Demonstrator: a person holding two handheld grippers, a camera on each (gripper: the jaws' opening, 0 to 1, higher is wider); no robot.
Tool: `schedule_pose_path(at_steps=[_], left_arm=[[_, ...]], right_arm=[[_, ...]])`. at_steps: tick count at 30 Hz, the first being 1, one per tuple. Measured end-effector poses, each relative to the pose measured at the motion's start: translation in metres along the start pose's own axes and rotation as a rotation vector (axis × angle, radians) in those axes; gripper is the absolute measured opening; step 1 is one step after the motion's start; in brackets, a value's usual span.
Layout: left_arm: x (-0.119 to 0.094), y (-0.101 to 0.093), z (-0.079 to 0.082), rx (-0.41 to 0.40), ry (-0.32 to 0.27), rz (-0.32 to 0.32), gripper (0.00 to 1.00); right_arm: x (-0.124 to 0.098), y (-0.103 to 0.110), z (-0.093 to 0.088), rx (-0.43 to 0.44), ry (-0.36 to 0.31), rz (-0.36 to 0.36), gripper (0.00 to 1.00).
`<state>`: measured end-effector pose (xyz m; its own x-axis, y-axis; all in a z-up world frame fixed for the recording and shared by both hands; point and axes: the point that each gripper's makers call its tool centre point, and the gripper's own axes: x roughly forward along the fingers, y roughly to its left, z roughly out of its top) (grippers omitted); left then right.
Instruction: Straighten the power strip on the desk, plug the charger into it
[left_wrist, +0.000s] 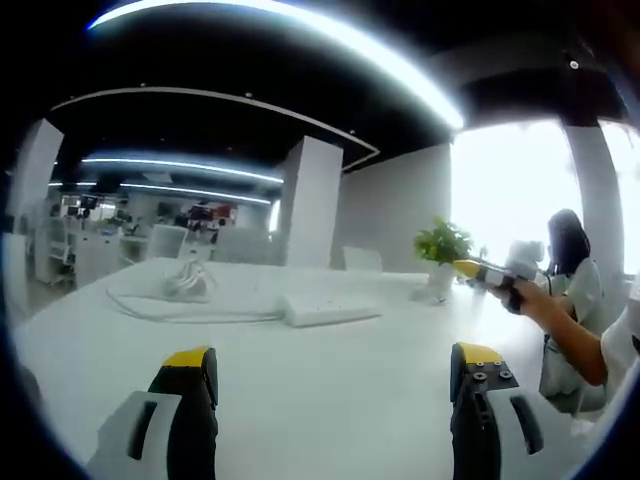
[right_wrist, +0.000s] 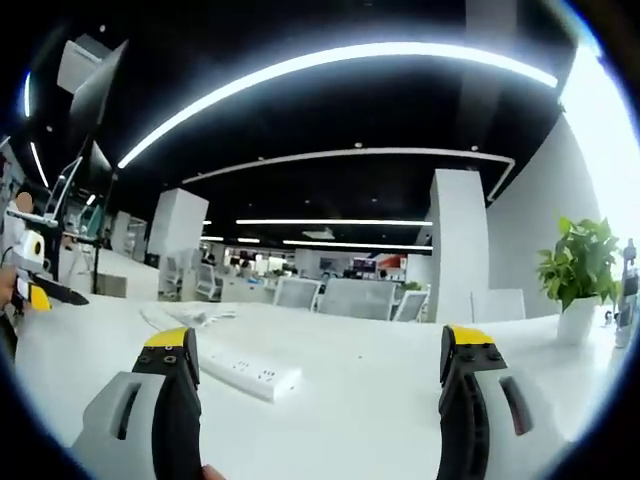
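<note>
A white power strip (left_wrist: 330, 310) lies on the white desk (left_wrist: 330, 400), ahead of my left gripper (left_wrist: 335, 360), whose jaws stand wide apart with nothing between them. A white charger with its coiled cable (left_wrist: 188, 283) rests further back to the left, and the cable runs along the desk towards the strip. My right gripper (left_wrist: 492, 272) hovers at the right, held by a hand. In the right gripper view the power strip (right_wrist: 250, 372) lies slanted just beyond the left jaw. My right gripper (right_wrist: 320, 345) is open and empty. The charger cable (right_wrist: 185, 318) lies behind the strip.
A potted plant (left_wrist: 443, 245) stands at the desk's far right, and the same potted plant (right_wrist: 580, 265) shows in the right gripper view. A person (left_wrist: 572, 262) sits beyond the desk. White chairs (right_wrist: 345, 298) and pillars stand behind. My left gripper (right_wrist: 35, 290) shows at the far left.
</note>
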<state>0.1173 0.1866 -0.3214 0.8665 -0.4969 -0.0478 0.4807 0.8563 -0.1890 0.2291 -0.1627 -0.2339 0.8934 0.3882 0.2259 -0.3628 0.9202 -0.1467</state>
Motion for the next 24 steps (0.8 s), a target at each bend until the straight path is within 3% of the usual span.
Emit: schedule_pose_path(at_steps=[6,8,10,13,17,18,20,21,24], left_arm=[[0.003,-0.002,-0.002,-0.007,0.003,-0.011,0.99],[0.003,-0.002,-0.002,-0.009,0.003,-0.011,0.99],[0.003,-0.002,-0.001,-0.010,0.001,-0.012,0.99],[0.002,0.000,-0.001,-0.014,-0.003,-0.010,0.99],[0.002,0.003,-0.001,-0.021,-0.005,-0.003,0.99],[0.002,0.004,-0.001,-0.023,-0.006,-0.003,0.99],[0.003,0.004,-0.001,-0.025,-0.006,-0.004,0.99],[0.003,0.004,-0.001,-0.026,-0.005,-0.006,0.99],[0.004,0.003,-0.001,-0.027,-0.005,-0.009,0.99]], right_arm=[[0.001,0.008,-0.012,0.067,0.040,0.049,1.00],[0.002,0.002,-0.016,0.082,0.061,0.032,1.00],[0.002,-0.010,-0.015,0.100,0.046,-0.022,1.00],[0.004,-0.018,-0.005,0.174,-0.025,-0.033,1.00],[0.005,-0.033,-0.003,0.176,-0.031,-0.062,1.00],[0.005,-0.032,-0.004,0.160,-0.023,-0.040,1.00],[0.005,-0.037,-0.019,0.142,0.086,-0.050,1.00],[0.005,-0.037,-0.023,0.147,0.108,-0.039,1.00],[0.009,-0.040,-0.027,0.225,0.109,-0.020,1.00]])
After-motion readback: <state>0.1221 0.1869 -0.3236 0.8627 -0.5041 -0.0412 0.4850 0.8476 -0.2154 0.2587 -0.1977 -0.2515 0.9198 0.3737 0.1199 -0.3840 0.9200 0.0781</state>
